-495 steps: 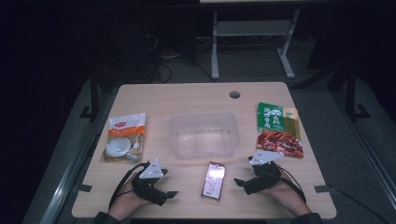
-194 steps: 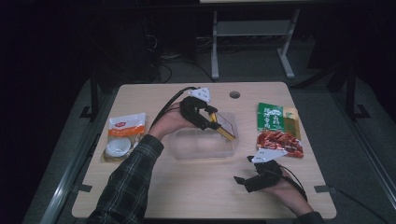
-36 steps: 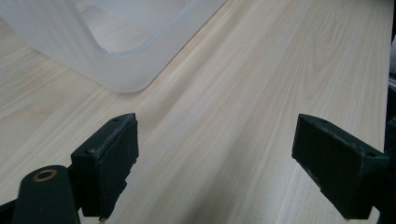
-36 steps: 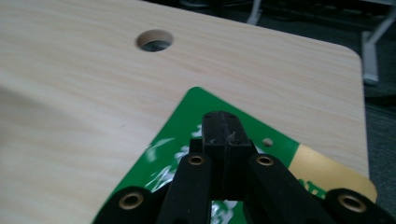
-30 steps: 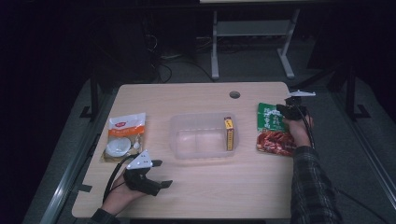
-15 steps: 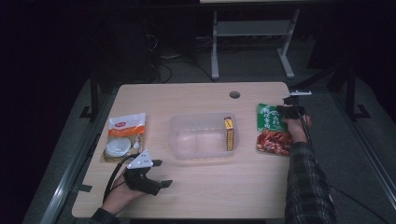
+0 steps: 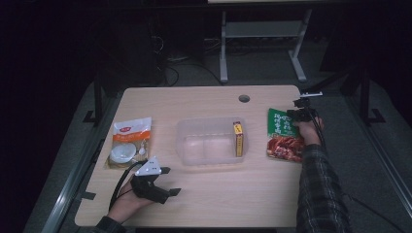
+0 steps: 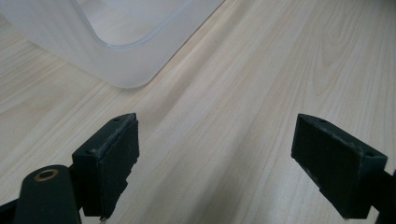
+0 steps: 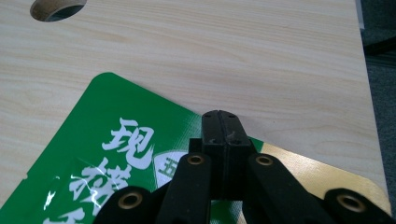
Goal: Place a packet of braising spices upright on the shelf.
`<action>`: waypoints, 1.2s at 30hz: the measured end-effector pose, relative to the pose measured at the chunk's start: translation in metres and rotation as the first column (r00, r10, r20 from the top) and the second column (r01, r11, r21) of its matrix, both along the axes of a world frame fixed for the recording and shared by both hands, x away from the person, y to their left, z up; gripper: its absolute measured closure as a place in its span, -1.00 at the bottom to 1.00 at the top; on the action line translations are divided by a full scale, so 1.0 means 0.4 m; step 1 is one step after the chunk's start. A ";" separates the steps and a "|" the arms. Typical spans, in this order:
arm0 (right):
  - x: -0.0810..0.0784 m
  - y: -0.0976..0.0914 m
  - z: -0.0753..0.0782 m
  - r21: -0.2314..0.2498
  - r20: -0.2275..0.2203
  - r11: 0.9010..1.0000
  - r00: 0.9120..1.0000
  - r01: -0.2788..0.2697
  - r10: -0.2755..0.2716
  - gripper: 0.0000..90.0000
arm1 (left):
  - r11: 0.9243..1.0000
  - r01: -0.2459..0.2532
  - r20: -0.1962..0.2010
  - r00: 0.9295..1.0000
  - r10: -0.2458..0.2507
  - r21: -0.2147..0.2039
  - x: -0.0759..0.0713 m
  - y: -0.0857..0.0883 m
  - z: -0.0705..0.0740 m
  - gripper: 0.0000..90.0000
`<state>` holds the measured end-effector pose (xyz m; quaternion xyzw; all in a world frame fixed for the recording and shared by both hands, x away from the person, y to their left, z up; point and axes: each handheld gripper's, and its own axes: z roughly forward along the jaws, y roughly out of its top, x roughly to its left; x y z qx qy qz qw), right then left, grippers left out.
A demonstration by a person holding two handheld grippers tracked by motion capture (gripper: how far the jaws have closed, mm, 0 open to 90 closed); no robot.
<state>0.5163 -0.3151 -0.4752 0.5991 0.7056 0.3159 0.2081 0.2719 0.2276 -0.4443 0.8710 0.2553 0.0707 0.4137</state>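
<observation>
While the left gripper [image 7: 167, 182] is rested near the front-left corner of the table [image 7: 204, 99] with its jaws spread wide and nothing between them, the right gripper [image 7: 297, 110] is held over the far end of the green and red snack pouch [image 7: 284, 141], which lies flat near the right edge, well apart from the clear plastic bin [image 7: 211, 143] at the middle. In the right gripper view the jaws are seen pressed fully together above the pouch's green top edge [image 9: 116, 154], with no film visibly pinched between them, so nothing is judged to be held. A yellow box [image 7: 237, 139] is stood on edge against the bin's right wall, and an orange and white packet [image 7: 130, 141] is left lying toward the left edge. The step in hand is judged to be the approach to the pouch, as the next item to be packed into the bin. For the next move, the shut jaws would have to be parted, lowered astride the pouch's far edge and closed on the thin film; since the pouch lies flat on the wood, a low, shallow entry is called for, or the edge may simply be pushed away.
</observation>
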 end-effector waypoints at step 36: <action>-0.220 0.018 0.028 -0.154 -0.082 0.980 0.990 -0.125 0.113 1.00 | 0.998 0.059 0.019 0.998 -0.059 0.015 -0.016 -0.021 0.010 -0.67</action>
